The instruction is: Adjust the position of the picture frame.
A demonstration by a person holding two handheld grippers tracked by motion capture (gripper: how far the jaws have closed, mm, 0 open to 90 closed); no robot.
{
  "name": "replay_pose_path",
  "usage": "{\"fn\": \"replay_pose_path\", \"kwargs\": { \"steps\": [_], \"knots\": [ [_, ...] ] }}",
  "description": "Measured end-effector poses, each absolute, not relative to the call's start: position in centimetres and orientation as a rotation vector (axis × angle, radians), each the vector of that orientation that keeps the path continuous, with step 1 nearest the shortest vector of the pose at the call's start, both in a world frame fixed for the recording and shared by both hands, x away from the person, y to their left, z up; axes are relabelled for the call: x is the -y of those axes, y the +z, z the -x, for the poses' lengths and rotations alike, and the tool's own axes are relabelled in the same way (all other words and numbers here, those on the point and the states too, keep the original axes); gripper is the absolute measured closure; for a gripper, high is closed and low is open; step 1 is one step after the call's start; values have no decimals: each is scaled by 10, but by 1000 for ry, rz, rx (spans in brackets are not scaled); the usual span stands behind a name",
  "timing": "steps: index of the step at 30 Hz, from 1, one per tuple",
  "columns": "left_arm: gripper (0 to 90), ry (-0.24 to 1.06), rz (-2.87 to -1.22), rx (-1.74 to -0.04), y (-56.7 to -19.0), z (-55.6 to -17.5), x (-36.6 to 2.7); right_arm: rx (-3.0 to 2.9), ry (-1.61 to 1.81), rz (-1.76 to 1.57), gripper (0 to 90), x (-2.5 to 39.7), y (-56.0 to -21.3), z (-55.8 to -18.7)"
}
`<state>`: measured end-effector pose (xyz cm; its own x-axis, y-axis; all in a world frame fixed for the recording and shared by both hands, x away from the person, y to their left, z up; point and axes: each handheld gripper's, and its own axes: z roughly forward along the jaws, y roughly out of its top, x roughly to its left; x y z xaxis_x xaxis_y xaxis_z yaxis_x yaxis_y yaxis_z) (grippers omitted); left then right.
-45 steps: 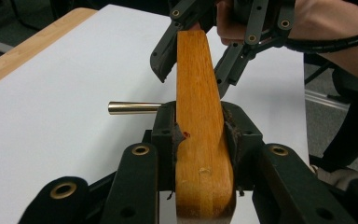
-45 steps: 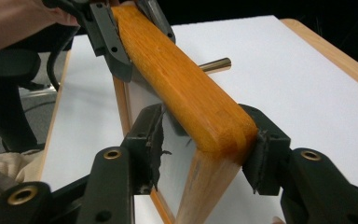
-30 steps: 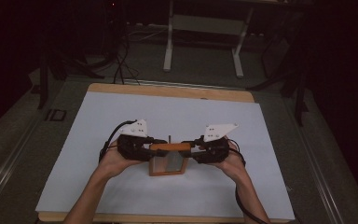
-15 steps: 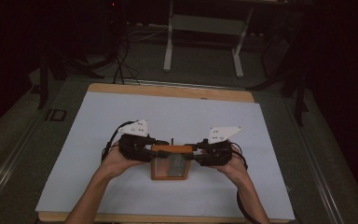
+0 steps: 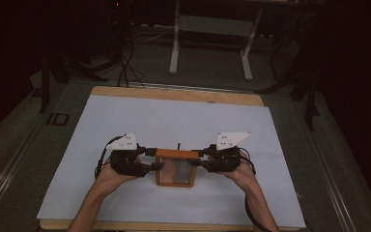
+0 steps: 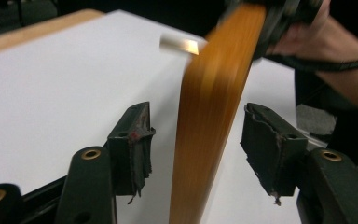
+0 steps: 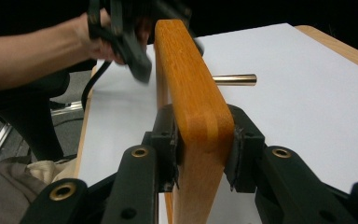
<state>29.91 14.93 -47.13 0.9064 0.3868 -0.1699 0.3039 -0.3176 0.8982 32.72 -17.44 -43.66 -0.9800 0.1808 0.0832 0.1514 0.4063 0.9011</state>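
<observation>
An orange wooden frame (image 5: 176, 167) with a grey panel stands on the white table cover (image 5: 183, 121) between my two grippers. My right gripper (image 7: 204, 140) is shut on the frame's rounded top corner (image 7: 191, 84); the high view has it (image 5: 201, 159) at the frame's right end. My left gripper (image 6: 198, 123) is open, its jaws on either side of the blurred wooden bar (image 6: 212, 107) without touching it; from above it (image 5: 153, 159) sits at the frame's left end. A short metal rod (image 7: 235, 80) sticks out behind the frame.
The white cover lies on a wooden table whose edge (image 5: 174, 93) runs along the far side. A metal stand (image 5: 211, 29) and cables sit on the dark floor beyond. The person's forearms (image 5: 89, 205) come in from the near edge.
Both hands and the frame have shifted slightly toward the near edge. The left hand has drawn a little to the left, and more of the frame's face is showing.
</observation>
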Motion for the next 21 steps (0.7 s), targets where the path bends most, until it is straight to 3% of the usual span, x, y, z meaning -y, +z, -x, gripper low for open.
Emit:
{"fn": "replay_pose_path", "kwargs": {
  "steps": [6,21],
  "knots": [
    [634,161,-1983,-502,-491,-296,-139,-2596,1693,-337,682,176,-439,-330],
    [669,158,-1983,-466,-493,-299,-143,-2597,1662,-461,601,173,-454,-332]
  ]
}}
